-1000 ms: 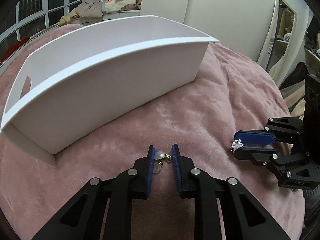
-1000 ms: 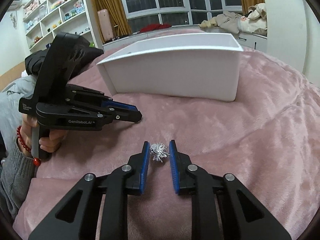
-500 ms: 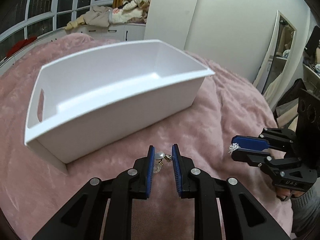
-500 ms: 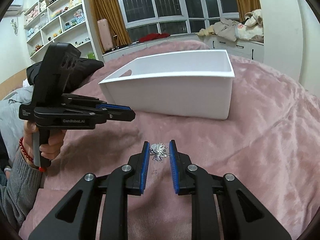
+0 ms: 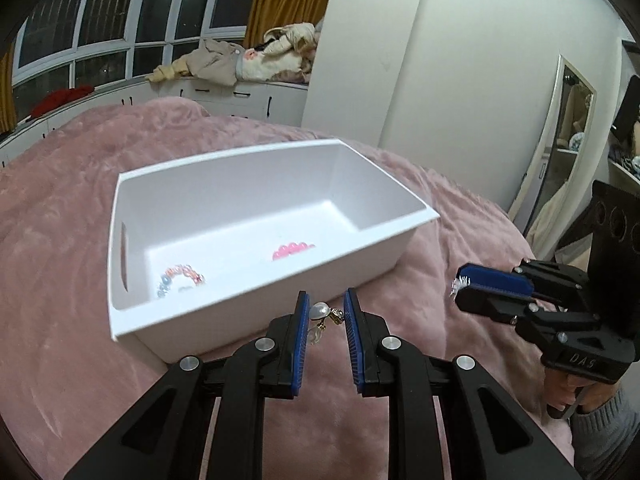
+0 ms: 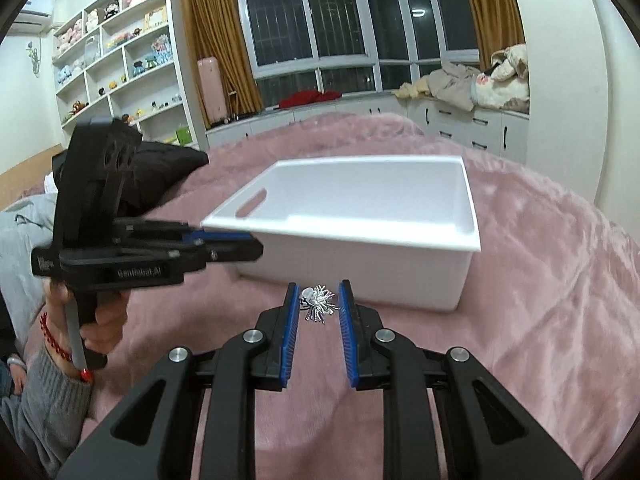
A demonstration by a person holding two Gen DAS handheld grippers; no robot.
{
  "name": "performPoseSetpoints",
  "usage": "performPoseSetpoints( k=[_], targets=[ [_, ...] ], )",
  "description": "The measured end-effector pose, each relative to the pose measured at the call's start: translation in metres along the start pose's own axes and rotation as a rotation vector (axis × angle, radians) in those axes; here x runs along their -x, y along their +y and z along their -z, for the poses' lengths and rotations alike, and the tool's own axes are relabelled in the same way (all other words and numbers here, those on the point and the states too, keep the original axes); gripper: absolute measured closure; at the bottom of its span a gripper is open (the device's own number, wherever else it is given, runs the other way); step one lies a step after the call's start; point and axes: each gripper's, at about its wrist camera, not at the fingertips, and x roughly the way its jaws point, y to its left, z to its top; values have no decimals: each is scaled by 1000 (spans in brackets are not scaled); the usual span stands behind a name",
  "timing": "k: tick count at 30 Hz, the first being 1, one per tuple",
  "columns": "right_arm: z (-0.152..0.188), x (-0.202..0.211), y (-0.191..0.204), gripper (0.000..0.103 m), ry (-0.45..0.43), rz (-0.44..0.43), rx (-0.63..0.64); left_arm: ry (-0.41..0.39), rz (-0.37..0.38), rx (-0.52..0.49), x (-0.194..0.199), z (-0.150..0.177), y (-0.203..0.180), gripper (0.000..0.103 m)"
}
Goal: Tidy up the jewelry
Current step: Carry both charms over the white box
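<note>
The white bin (image 5: 256, 216) on the bed (image 5: 60, 240) held 2 bracelets, pink (image 5: 292, 250) and multicolored (image 5: 180, 278), while left jaws gripped a pearl earring (image 5: 322, 316) and right jaws a silver brooch (image 6: 319, 304).

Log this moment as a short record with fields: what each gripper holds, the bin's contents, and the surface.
left gripper: shut on pearl earring
right gripper: shut on silver tassel piece
white bin: open top, holds pink bead bracelet and multicolour bead bracelet
surface: pink blanket
position: both grippers raised in front of the bin, not yet over it
</note>
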Motion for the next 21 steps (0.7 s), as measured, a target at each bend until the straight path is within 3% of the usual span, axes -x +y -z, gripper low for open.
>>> performPoseSetpoints(
  k=[11, 21],
  targets=[
    [-41, -17, -4, 83, -57, 23, -2, -75, -26, 9, 15, -20, 13, 80],
    [-59, -58, -26, 83, -52, 102, -11, -132, -78, 118, 6, -25, 50, 80]
  ],
)
